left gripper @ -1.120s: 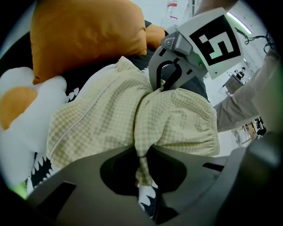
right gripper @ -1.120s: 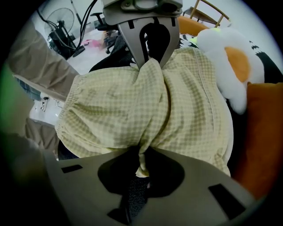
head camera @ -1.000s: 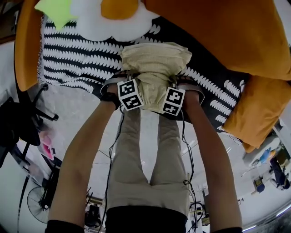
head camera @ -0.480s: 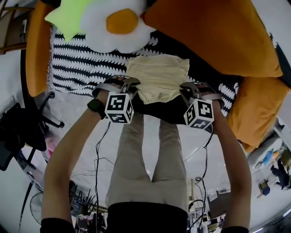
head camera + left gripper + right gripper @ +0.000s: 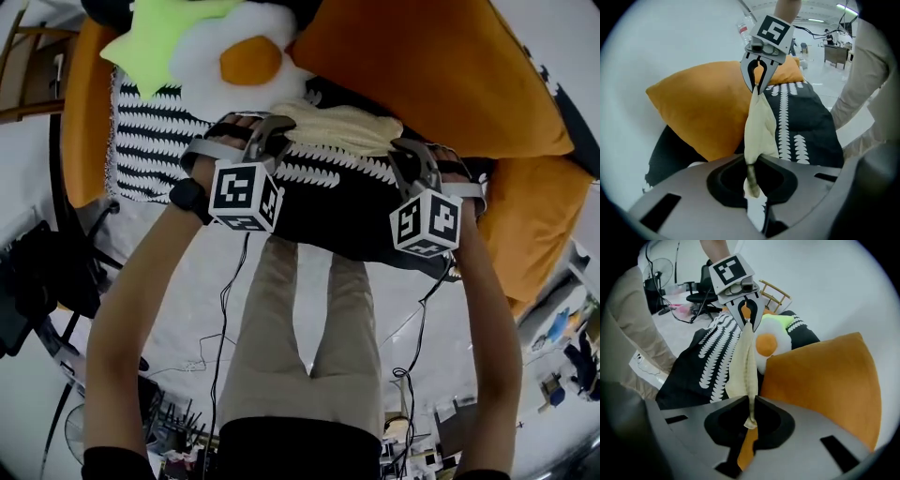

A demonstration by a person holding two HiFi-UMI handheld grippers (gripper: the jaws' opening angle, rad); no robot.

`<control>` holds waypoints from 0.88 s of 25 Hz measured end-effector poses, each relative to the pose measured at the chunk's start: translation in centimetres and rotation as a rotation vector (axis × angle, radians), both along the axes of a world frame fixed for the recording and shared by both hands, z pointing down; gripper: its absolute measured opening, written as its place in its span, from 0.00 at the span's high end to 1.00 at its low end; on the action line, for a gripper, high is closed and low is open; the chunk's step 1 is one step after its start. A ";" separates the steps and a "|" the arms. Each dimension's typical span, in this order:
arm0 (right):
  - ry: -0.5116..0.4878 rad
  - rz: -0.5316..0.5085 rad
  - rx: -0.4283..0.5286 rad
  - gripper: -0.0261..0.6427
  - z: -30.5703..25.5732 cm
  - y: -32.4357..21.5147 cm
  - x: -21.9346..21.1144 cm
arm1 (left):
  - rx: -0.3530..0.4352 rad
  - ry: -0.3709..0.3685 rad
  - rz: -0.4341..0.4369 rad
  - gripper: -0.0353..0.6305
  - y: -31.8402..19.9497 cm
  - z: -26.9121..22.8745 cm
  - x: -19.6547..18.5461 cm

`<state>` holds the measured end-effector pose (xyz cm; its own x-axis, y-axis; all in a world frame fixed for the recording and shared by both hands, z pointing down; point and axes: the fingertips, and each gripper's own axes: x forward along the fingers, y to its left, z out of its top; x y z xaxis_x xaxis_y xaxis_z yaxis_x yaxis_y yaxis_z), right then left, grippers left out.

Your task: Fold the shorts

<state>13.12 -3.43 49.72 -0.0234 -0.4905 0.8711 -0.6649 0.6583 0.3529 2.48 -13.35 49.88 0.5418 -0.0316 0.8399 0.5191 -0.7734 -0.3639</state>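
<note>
Pinching cream shorts (image 5: 349, 127), left gripper (image 5: 270, 131) and right gripper (image 5: 412, 156), over black-and-white blanket (image 5: 342, 208), orange cushions (image 5: 422, 66), pale floor (image 5: 183, 281)

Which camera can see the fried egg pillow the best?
The head view. Most of the fried egg pillow shows there, white with an orange yolk, next to a green star cushion. The right gripper view catches only a slice of it, behind the held-up shorts. The left gripper view does not show it.

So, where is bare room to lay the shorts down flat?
The patterned cover is bare under the shorts, from its front edge to the small orange cushion at right. Behind, the egg pillow and big orange cushion crowd it.
</note>
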 end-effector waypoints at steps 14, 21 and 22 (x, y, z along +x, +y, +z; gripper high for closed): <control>0.074 -0.058 -0.064 0.89 13.9 10.3 -12.3 | 0.016 -0.097 0.081 0.89 9.1 13.0 -11.3; -0.008 -0.011 -0.152 0.89 15.9 13.0 -15.8 | -0.020 -0.143 0.100 0.88 11.8 15.5 -14.8; -0.056 0.005 -0.163 0.89 16.2 13.3 -16.5 | -0.059 -0.145 0.093 0.88 12.2 15.8 -15.4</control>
<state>-3.38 9.83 65.94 -0.0721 -0.3434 0.9364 -0.6842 0.7002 0.2041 -12.92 -1.19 65.66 0.4132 0.0649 0.9083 0.6331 -0.7375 -0.2353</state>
